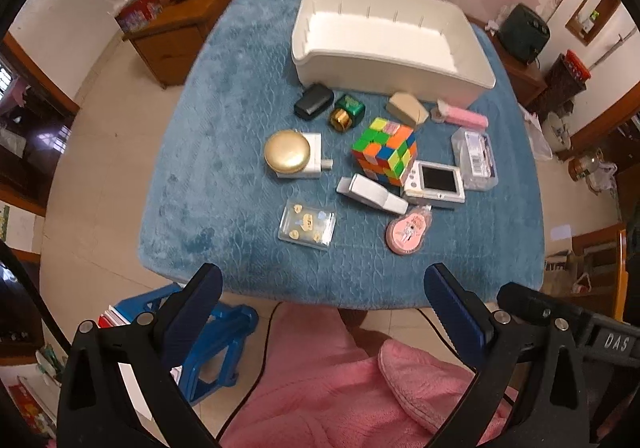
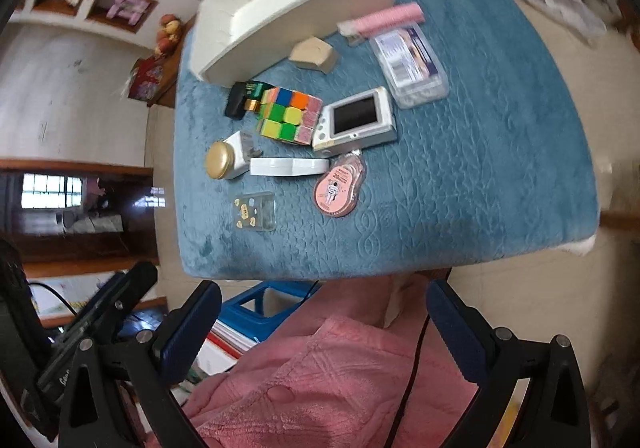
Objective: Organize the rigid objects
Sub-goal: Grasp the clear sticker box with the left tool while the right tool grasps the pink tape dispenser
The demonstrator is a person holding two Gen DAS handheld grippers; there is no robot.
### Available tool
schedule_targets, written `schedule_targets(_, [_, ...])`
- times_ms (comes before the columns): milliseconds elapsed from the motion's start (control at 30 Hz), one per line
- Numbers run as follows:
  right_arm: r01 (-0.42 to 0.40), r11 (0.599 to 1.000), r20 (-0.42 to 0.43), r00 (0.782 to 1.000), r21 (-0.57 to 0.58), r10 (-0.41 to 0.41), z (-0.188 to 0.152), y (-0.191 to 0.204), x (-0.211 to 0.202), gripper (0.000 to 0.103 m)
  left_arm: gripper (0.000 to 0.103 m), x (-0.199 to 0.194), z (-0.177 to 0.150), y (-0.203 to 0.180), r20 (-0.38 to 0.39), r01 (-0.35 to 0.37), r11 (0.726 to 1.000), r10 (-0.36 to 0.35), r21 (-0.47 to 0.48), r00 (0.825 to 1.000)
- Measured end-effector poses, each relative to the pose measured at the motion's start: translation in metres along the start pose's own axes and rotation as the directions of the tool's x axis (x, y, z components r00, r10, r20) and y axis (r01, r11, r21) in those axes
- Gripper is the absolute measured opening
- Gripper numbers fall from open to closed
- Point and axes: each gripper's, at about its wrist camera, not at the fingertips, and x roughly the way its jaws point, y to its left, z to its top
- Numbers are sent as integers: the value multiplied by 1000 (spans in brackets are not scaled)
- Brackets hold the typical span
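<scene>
A white bin (image 1: 384, 64) (image 2: 280, 4) stands empty at the far side of the blue-covered table (image 1: 240, 128) (image 2: 480, 168). In front of it lie several small objects: a colour cube (image 1: 385, 151) (image 2: 290, 116), a silver camera (image 1: 435, 184) (image 2: 356, 122), a gold-lidded jar (image 1: 287, 152) (image 2: 219, 165), a white case (image 1: 370, 193) (image 2: 288, 167), a pink tape dispenser (image 1: 406, 234) (image 2: 338, 186), a clear card case (image 1: 307, 228) (image 2: 255, 211), a green box (image 1: 348, 110) and a black case (image 1: 314, 101). My left gripper (image 1: 324, 296) and right gripper (image 2: 324, 308) hang open and empty above pink-clad legs, short of the table's near edge.
A tan box (image 1: 407, 109) (image 2: 314, 54), a pink stapler (image 1: 462, 116) (image 2: 380, 19) and a clear plastic box (image 1: 475, 160) (image 2: 410, 66) lie near the bin. A blue stool (image 1: 208, 336) (image 2: 264, 308) stands on the tiled floor by the legs. Wooden cabinets ring the room.
</scene>
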Motion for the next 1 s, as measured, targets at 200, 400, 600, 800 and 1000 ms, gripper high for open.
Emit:
schedule_targets(200, [4,992,-63,998,128,4,14,-5,27,103,101,33,16,1,-132,50,998,-44,42,990])
schedule_targets(400, [61,971,-104,994,230,-38,32,-3,52,103,101,79,33,3,-319,106,991,-75,82,945])
schedule_targets(600, [128,940,-170,982,316,-76,44,-4,84,103,101,118,43,-5,-458,114,980,-28,160,888])
schedule_targets(800, [171,913,-209,973,371,-97,49,-8,106,99,101,152,51,-3,-542,104,980,5,170,840])
schedule_targets(1000, [219,892,-244,961,396,-128,53,-11,125,98,101,175,51,0,-613,102,982,18,160,790])
